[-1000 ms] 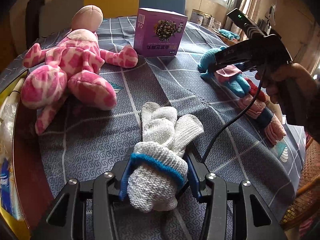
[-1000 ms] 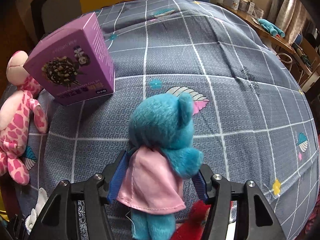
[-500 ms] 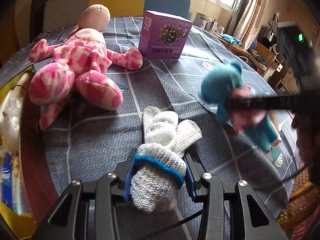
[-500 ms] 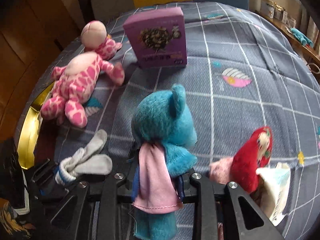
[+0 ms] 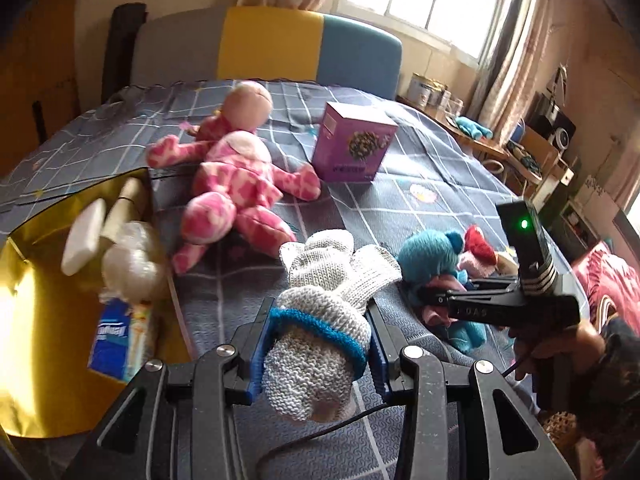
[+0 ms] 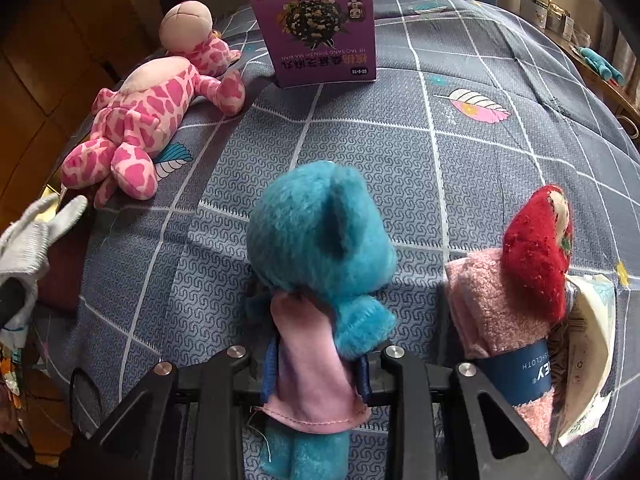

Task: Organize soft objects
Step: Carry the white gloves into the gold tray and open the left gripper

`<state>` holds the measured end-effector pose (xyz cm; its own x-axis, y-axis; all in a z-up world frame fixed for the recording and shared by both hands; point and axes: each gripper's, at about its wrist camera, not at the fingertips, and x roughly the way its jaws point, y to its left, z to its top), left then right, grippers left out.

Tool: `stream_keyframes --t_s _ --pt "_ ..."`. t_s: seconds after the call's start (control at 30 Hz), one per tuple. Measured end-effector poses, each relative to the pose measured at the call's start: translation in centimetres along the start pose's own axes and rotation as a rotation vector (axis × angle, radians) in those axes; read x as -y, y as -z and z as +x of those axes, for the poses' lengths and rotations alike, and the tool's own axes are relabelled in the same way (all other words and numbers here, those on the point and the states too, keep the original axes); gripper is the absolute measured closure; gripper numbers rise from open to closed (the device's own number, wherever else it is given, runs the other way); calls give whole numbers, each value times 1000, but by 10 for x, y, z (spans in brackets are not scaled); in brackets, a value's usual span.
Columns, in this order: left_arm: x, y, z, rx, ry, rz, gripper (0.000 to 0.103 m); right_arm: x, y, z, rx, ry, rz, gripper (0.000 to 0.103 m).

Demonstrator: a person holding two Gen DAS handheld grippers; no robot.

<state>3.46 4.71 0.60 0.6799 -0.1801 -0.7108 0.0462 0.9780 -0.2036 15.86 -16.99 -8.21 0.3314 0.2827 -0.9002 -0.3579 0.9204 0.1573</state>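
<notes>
My left gripper is shut on the blue-banded cuff of a white knit glove, whose fingers hang forward above the tablecloth. My right gripper is shut on a blue plush bear by its pink dress, head pointing away from me. In the left wrist view that blue plush bear is held low over the table on the right, just beyond the glove. A pink spotted plush giraffe lies on its back at the table's left; the right wrist view shows the same plush giraffe.
A purple box stands upright behind the toys. A red plush toy and a rolled pink cloth lie just right of the bear. A gold container at the table's left edge holds a tissue pack and wrapped items.
The right jaws closed on the blue bear and drew it back from the purple box. The left gripper rose with the glove, bringing the gold container into view.
</notes>
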Motion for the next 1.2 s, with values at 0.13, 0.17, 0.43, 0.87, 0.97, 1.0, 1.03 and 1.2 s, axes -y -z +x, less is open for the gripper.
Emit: stream_keyframes --t_s 0.13,0.17,0.43,0.87,0.97,1.0,1.03,1.2 --pt "-19 -2 -18 22 -47 -45 61 -3 4 -2 11 19 -18 73" --pt "-25 -2 -21 25 -56 -61 61 -4 4 -2 13 21 -19 72" --pt "-113 -2 -52 39 -120 -279 61 -3 5 -1 17 15 -23 72" --pt "-260 -25 -24 -30 -347 -487 61 -5 6 -3 32 34 -48 72" --pt "-275 -33 -1 -55 -364 -507 60 -4 6 -3 33 33 -48 72" --pt "-280 -35 7 -71 -371 -513 60 -4 6 -3 33 33 -48 72" --pt "-285 -36 15 -77 -367 -526 60 -4 6 -3 33 32 -47 72" --pt "-300 -43 44 -99 -408 -560 51 -4 6 -4 36 33 -42 72"
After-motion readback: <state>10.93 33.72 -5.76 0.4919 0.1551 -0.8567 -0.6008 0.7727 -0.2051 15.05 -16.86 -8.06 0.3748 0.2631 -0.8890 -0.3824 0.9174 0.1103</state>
